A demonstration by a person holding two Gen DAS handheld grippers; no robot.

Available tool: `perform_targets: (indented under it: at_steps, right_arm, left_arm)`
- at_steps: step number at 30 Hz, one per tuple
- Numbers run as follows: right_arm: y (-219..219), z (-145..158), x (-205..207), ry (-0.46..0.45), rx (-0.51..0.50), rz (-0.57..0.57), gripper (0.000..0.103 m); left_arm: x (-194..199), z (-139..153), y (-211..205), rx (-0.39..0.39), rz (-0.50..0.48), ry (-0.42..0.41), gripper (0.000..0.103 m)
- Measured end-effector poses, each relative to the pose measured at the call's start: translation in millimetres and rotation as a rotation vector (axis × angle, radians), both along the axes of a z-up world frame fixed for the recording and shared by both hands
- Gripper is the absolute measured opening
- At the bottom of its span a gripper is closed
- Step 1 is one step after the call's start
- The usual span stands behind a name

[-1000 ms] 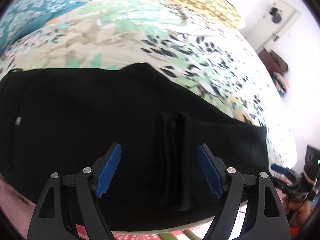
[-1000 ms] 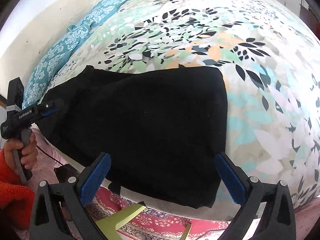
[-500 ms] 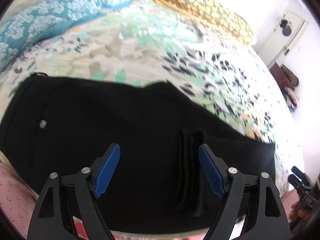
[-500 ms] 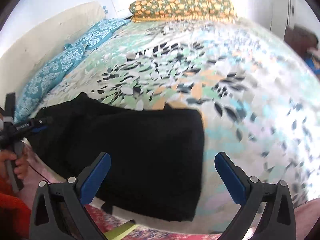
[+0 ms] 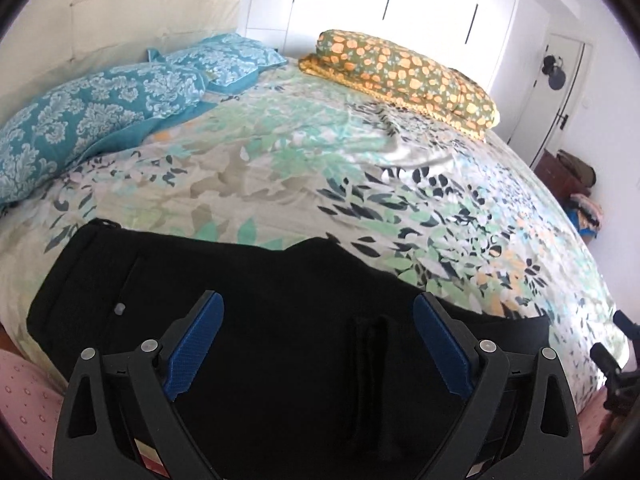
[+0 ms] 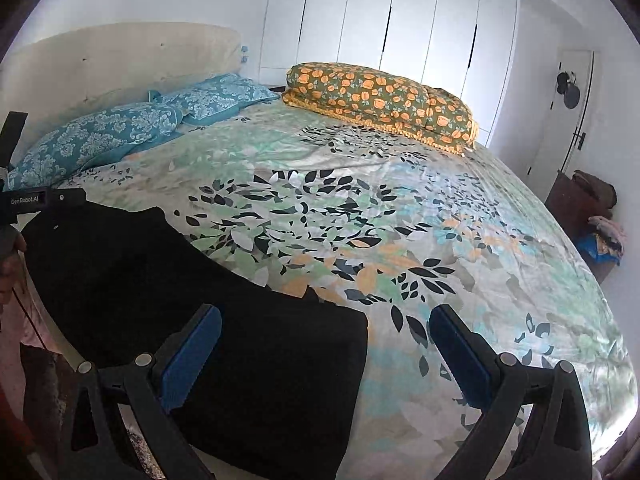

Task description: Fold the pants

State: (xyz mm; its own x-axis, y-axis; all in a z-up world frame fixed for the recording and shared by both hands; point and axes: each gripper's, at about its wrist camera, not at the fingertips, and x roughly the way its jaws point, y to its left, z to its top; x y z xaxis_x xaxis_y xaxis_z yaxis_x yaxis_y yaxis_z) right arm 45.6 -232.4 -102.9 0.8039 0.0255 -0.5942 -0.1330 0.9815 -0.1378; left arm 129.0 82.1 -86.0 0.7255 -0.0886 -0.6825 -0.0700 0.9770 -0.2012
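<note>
The black pants (image 5: 280, 320) lie flat along the near edge of the bed (image 5: 320, 184), already doubled into a long dark band, waistband end with a small button (image 5: 119, 309) toward the teal pillows, leg end toward the other side. A raised ridge of stacked fabric (image 5: 372, 344) crosses the band about midway, which suggests one fold is in; I judge the task to be between folds, or close to finished, with the cloth lying free.

The left claw (image 5: 316, 344) hovers above the middle of the pants, its blue pads spread wide and holding nothing, pointing across the bed toward the wardrobe wall. The right claw (image 6: 326, 354) hangs over the leg end of the pants, equally wide open and empty, its left pad above the black cloth and its right pad above the bare leaf-print cover. Both look level and lifted clear of the fabric rather than pressed into it.

If another fold is wanted, the next move likely calls for lowering one claw to an end edge, pinching all layers together, and carrying that end over toward the waistband so the edges line up.

Beyond the pants, two teal pillows (image 5: 100, 112) sit by the headboard, and a folded orange-flowered quilt (image 5: 400, 76) lies at the far edge of the bed.
</note>
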Motion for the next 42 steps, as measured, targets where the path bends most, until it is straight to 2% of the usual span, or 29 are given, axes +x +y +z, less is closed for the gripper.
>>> perform_targets:
  at_steps: [3, 6, 8, 11, 15, 18, 20, 23, 26, 27, 31, 35, 36, 39, 42]
  right_arm:
    - [-3.8, -4.7, 2.4, 0.02, 0.018, -0.001, 0.103]
    - [-3.3, -11.2, 5.4, 0.052, 0.027, 0.012, 0.103]
    - [-1.5, -13.8, 6.3, 0.06, 0.03, 0.027, 0.103]
    - [0.4, -14.9, 8.3, 0.062, 0.037, 0.043, 0.103]
    - [-1.3, -18.8, 12.3, 0.082, 0.062, 0.046, 0.103]
    - [-4.4, -22.4, 13.4, 0.102, 0.08, 0.036, 0.103]
    - [-6.5, -22.6, 12.2, 0.105, 0.079, 0.032, 0.103]
    - [-10.5, -21.9, 10.5, 0.099, 0.081, 0.021, 0.103]
    - [-16.7, -23.9, 12.8, 0.115, 0.109, -0.008, 0.103]
    - [-18.1, -24.6, 13.7, 0.122, 0.117, -0.018, 0.103]
    - [-22.0, -27.9, 14.8, 0.142, 0.126, -0.043, 0.103]
    - [-21.0, -27.9, 14.0, 0.145, 0.115, -0.043, 0.103]
    - [-20.5, -28.2, 14.1, 0.147, 0.113, -0.042, 0.103]
    - [-18.2, -29.4, 14.5, 0.152, 0.114, -0.039, 0.103]
    - [-15.9, -30.4, 14.4, 0.153, 0.116, -0.03, 0.103]
  left_arm:
    - [1.0, 10.0, -0.2, 0.053, 0.007, 0.011, 0.101]
    - [8.7, 10.7, 7.8, 0.107, 0.033, 0.094, 0.101]
    - [11.0, 3.8, 21.6, 0.052, 0.035, 0.138, 0.101]
    - [12.0, -11.6, 49.4, -0.083, 0.073, 0.208, 0.101]
    - [9.5, -17.7, 71.0, -0.093, 0.136, 0.245, 0.101]
    - [12.4, -5.8, 94.4, -0.071, 0.15, 0.235, 0.1]
    - [20.7, 8.0, 125.0, -0.064, 0.147, 0.228, 0.101]
    - [33.0, 10.8, 185.0, -0.148, 0.162, 0.27, 0.101]
    - [41.2, -8.8, 241.7, -0.274, 0.245, 0.359, 0.1]
    - [42.1, -14.6, 247.5, -0.282, 0.256, 0.377, 0.1]
    - [50.6, -51.6, 239.5, -0.24, 0.192, 0.466, 0.1]
    - [61.9, -94.4, 218.0, -0.095, 0.146, 0.58, 0.101]
    - [62.0, -106.7, 217.7, -0.084, 0.151, 0.605, 0.103]
    - [55.5, -117.5, 222.9, -0.139, 0.166, 0.568, 0.103]
    - [57.1, -116.4, 219.0, -0.123, 0.171, 0.589, 0.103]
